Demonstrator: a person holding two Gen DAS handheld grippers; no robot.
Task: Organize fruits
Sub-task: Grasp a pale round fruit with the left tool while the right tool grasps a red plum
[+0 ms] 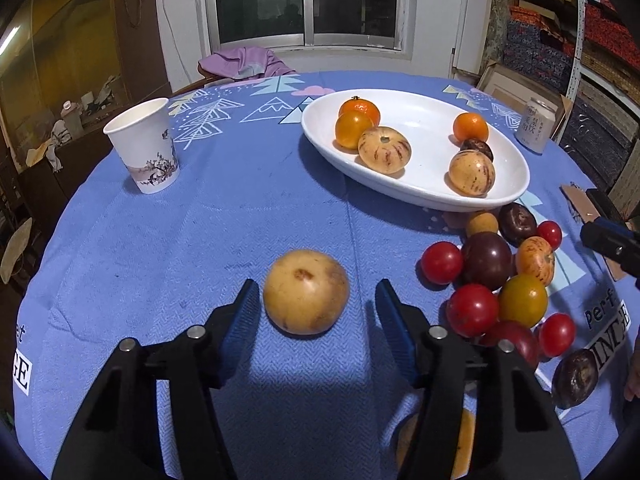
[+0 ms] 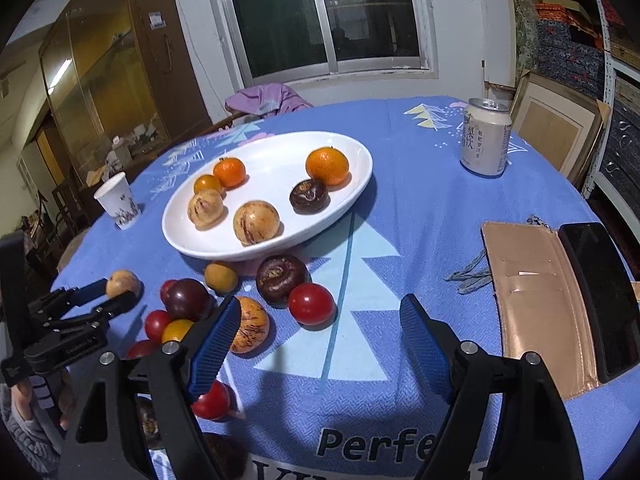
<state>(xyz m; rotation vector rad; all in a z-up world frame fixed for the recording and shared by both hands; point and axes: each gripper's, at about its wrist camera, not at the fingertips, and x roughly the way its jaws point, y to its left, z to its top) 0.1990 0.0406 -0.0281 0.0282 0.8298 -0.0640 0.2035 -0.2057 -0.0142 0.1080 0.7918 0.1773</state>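
A white oval plate on the blue tablecloth holds oranges, striped yellow melons and a dark fruit. A yellow-brown round fruit lies on the cloth between the open fingers of my left gripper, not clamped. A pile of red tomatoes, dark purple fruits and orange-yellow fruits lies in front of the plate. My right gripper is open and empty above the cloth, just right of the pile, next to a red tomato.
A paper cup stands at the left. A drink can stands at the back right. A tan wallet with a phone lies at the right. A purple cloth hangs on a chair behind the table.
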